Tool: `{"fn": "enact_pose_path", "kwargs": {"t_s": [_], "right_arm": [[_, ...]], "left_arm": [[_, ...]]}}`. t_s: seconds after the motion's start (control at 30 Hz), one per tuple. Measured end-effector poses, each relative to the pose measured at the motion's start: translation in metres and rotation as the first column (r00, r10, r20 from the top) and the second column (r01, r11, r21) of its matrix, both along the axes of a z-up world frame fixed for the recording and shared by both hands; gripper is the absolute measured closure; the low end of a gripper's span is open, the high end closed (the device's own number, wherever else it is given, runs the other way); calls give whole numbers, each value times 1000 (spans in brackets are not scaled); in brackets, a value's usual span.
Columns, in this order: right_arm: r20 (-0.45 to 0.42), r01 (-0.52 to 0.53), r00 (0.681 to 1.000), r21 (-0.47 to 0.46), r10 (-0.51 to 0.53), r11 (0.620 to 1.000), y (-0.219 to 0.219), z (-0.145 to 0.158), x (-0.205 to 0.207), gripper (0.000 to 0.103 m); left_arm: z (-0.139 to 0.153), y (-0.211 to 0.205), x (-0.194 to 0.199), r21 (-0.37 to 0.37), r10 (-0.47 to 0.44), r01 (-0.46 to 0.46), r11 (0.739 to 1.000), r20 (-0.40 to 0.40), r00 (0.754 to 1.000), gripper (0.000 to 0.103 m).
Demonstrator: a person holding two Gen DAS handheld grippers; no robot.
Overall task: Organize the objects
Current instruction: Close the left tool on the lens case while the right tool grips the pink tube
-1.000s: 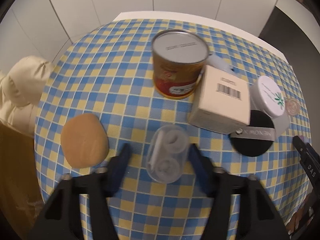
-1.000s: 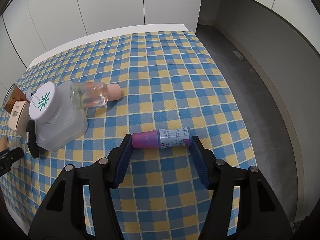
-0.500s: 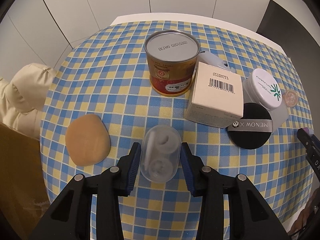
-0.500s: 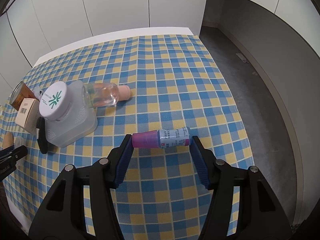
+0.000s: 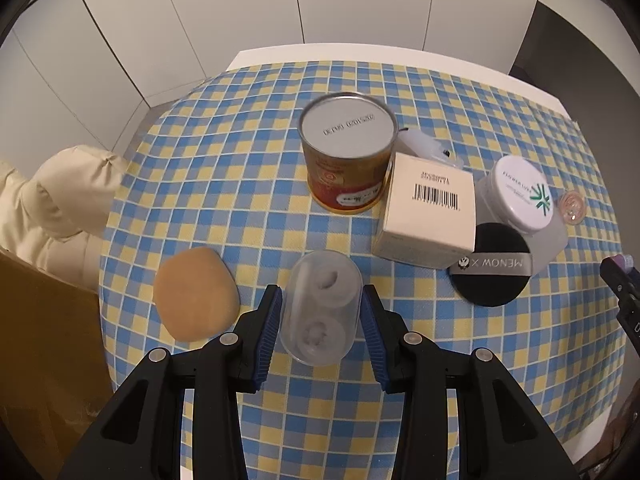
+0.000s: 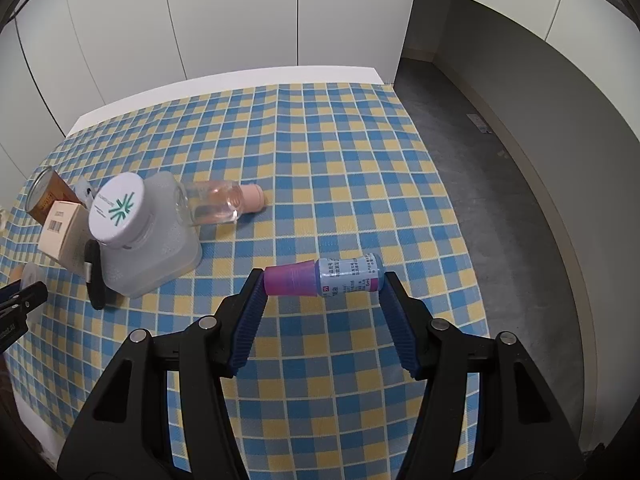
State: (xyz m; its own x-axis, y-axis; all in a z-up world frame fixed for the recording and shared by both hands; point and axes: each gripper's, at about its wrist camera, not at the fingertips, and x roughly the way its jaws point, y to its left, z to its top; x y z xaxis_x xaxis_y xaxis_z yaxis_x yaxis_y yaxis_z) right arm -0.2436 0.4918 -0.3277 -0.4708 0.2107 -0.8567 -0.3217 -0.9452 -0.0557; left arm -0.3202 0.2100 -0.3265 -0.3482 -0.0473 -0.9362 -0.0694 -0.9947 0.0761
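My left gripper (image 5: 321, 312) is shut on a clear plastic case (image 5: 320, 306) with two round white pieces inside, held above the checkered tablecloth (image 5: 224, 184). My right gripper (image 6: 324, 280) is shut on a small blue bottle with a purple cap (image 6: 325, 279), held crosswise by its two ends, above the cloth. A tan sponge (image 5: 195, 293) lies left of the case.
A red tin can (image 5: 347, 160), a cream box (image 5: 430, 210), a black puff (image 5: 493, 265) and a frosted white-lidded jar (image 5: 520, 192) stand grouped. A clear glass bottle with a pink cap (image 6: 220, 202) lies beside the jar (image 6: 140, 232). A cream cushion (image 5: 60, 196) sits at the left.
My left gripper closed from wide open onto the clear case and lifted it a little. My right gripper kept its hold on the bottle and rose and drew back slightly.
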Motion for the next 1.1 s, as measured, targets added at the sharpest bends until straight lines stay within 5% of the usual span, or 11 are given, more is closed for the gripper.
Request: {"fn": "enact_pose_path", "kwargs": {"t_s": [0.6, 1.1], "right_arm": [[-80, -22, 996, 68, 27, 997, 10, 125, -19, 43], [-86, -113, 989, 48, 117, 992, -20, 182, -4, 43]], "left_arm": [[91, 22, -5, -1, -23, 23, 1000, -70, 997, 63], [174, 13, -1, 34, -41, 44, 998, -106, 994, 63]]}}
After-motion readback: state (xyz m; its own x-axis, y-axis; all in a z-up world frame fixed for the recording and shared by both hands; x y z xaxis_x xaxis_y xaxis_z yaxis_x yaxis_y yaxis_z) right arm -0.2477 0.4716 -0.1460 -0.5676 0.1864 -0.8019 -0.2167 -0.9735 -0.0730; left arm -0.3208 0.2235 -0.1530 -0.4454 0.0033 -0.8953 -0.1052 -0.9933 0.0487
